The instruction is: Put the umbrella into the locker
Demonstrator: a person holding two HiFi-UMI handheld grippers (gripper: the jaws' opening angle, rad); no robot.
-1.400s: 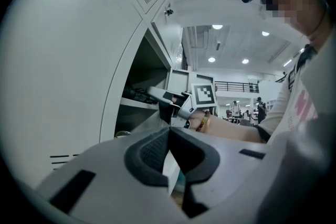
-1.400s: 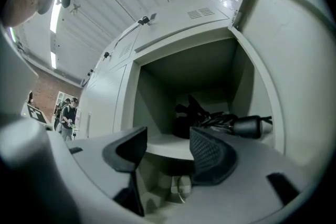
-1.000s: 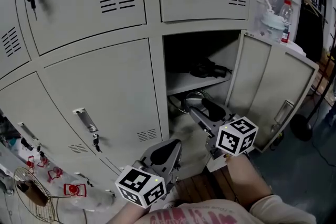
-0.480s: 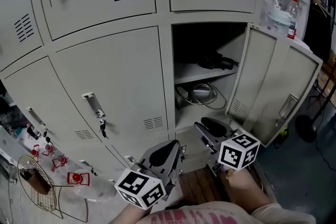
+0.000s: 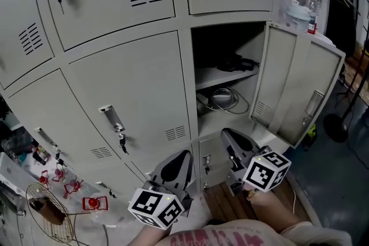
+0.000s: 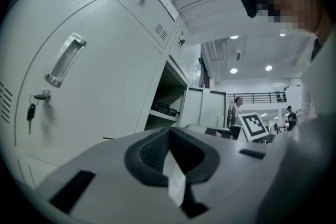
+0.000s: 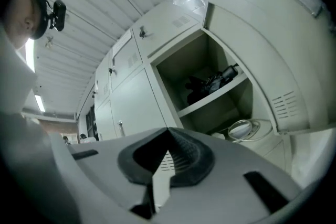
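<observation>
The open locker (image 5: 228, 43) stands at centre right in the head view, its door (image 5: 291, 83) swung out to the right. On its upper shelf lies a black bundle, apparently the folded umbrella (image 5: 233, 62) (image 7: 212, 84) (image 6: 167, 109). Below it rest a coiled cable and a white round thing (image 5: 222, 99). My right gripper (image 5: 233, 138) (image 7: 169, 134) is shut and empty, hanging low in front of the locker, well short of it. My left gripper (image 5: 179, 161) (image 6: 169, 131) is also shut on nothing, low before the closed doors to the left.
Closed grey locker doors with handles and hanging keys (image 5: 121, 138) fill the left. Plastic bottles (image 5: 312, 11) stand behind the open door. A wire basket (image 5: 49, 213) and small red things (image 5: 95, 203) lie on the floor at bottom left. A dark floor stand (image 5: 335, 127) is at right.
My right gripper has drawn back from the locker's lower compartment toward me, and its jaws have gone from open to shut. The left gripper has shifted slightly too.
</observation>
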